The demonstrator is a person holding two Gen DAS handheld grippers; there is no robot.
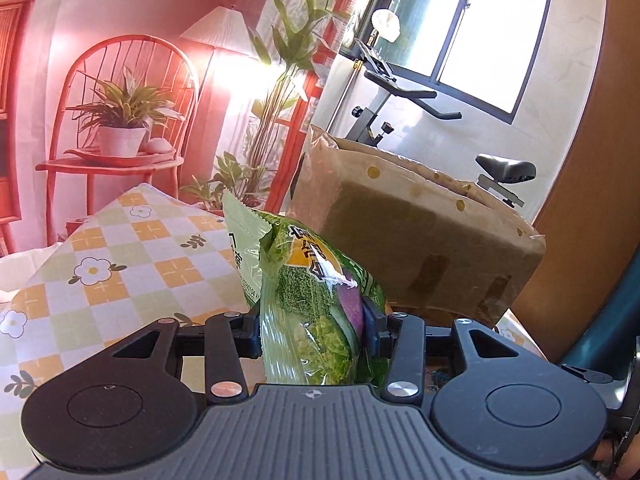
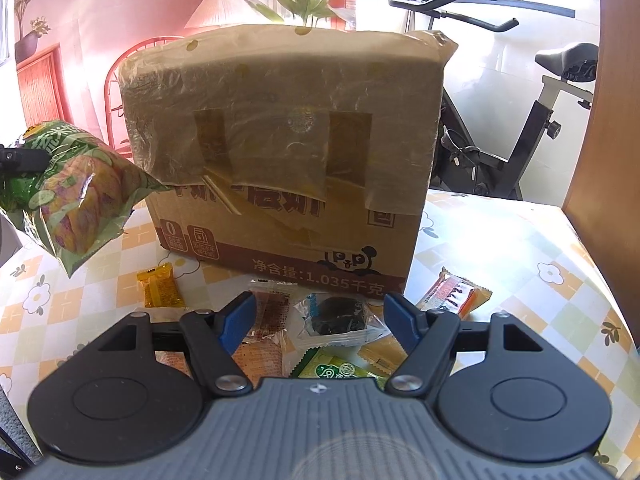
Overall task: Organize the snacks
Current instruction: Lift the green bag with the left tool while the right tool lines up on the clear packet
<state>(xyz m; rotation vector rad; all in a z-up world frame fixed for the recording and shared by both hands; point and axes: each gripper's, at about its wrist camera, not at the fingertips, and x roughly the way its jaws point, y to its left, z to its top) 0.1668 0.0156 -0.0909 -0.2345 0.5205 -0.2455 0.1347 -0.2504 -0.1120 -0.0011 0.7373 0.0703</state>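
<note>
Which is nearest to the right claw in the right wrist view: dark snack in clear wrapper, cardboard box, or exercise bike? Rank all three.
1. Dark snack in clear wrapper: on the table, right between the open fingers of the right claw.
2. Cardboard box: standing on the table just behind the loose snacks, centre.
3. Exercise bike: beyond the table's far edge, upper right, by the window.

Small packets (image 2: 338,318) lie on the table (image 2: 520,248) before the box (image 2: 280,140).

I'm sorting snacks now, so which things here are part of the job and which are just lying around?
Part of the job:
green snack bag, held in the left hand-held gripper
cardboard box
small packets on the table, e.g. yellow packet

Just there:
exercise bike
lamp
potted plant
</note>
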